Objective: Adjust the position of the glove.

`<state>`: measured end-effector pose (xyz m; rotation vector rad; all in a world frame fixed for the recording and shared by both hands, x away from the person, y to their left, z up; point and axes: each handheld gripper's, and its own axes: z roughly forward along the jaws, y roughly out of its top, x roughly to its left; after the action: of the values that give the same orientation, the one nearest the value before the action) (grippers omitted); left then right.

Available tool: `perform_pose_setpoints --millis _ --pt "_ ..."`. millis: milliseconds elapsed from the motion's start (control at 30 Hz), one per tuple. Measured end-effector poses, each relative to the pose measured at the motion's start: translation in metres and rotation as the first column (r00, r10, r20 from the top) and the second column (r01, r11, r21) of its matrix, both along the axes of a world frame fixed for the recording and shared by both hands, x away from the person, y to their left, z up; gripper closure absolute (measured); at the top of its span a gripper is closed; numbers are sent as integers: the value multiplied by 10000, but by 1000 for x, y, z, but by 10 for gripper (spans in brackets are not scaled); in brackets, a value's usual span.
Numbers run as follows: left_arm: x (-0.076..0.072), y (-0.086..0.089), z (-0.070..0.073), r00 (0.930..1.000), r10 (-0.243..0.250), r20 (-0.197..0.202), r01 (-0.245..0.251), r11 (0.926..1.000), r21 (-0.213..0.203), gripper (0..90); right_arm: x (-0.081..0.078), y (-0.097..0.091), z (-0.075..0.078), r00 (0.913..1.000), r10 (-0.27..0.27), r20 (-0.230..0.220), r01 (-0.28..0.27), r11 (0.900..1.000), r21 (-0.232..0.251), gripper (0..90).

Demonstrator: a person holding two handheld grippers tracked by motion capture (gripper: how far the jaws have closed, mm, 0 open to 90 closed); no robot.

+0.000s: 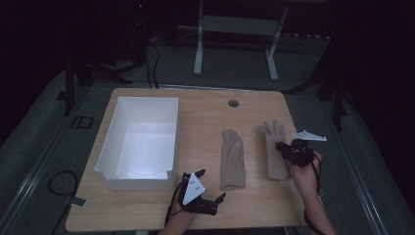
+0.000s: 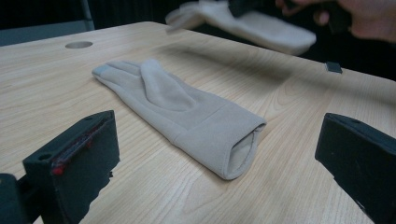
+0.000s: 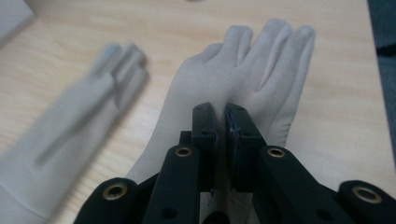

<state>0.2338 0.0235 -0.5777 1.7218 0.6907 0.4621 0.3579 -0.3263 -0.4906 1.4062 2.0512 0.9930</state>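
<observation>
Item under handling: a beige soft-fabric glove (image 1: 275,149), lying flat on the right part of the light wood-grain worktop (image 1: 244,117), fingers pointing away from the person. A second beige fabric glove (image 1: 233,157) of the same make lies just beside it toward the centre, apart from it, cuff toward the person. An open white rectangular box (image 1: 139,142) stands on the left part of the worktop, well apart from both gloves.

Right gripper (image 3: 222,116): jaws brought together on a fold of the right-hand glove's fabric at the palm area, as the right gripper view shows cloth running up between the black pads. In the left gripper view this glove appears partly raised off the worktop, though blur limits certainty.

Left gripper (image 1: 211,188): jaws standing wide apart, nothing between them, aimed at the cuff end of the central glove (image 2: 187,114) from the near edge of the worktop.

Handling assessment: the glove is judged light, limp and non-fragile. It will drape and sag from any single pinch point, so a hold at the palm leaves fingers and cuff hanging. The knit surface should give fair friction; slippage is judged unlikely. For the central glove, the open cuff hem, thick and doubled, is judged the soundest place to take hold.
</observation>
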Motion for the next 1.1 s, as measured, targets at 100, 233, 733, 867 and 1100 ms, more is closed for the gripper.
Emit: perform_pose_setpoints --millis 100,233,733,867,1100 --pt "0 0 0 10000 -1 -18 1 10000 -10 1 0 14 18 9995 -4 305 -2 9998 209 832" --pt "0 0 0 10000 -4 -8 4 10000 -40 1 3 38 34 9988 144 465 -151 9998 138 832" --pt "-1 0 0 10000 -79 39 79 10000 -59 1 12 111 24 10000 -27 27 26 9983 583 831" --pt "-1 0 0 9999 -114 47 114 9999 -80 1 11 121 11 9996 -31 -294 48 9983 585 831" --pt "-1 0 0 9999 -137 34 137 9999 -84 1 6 134 -12 9971 26 -761 4 9993 385 830"
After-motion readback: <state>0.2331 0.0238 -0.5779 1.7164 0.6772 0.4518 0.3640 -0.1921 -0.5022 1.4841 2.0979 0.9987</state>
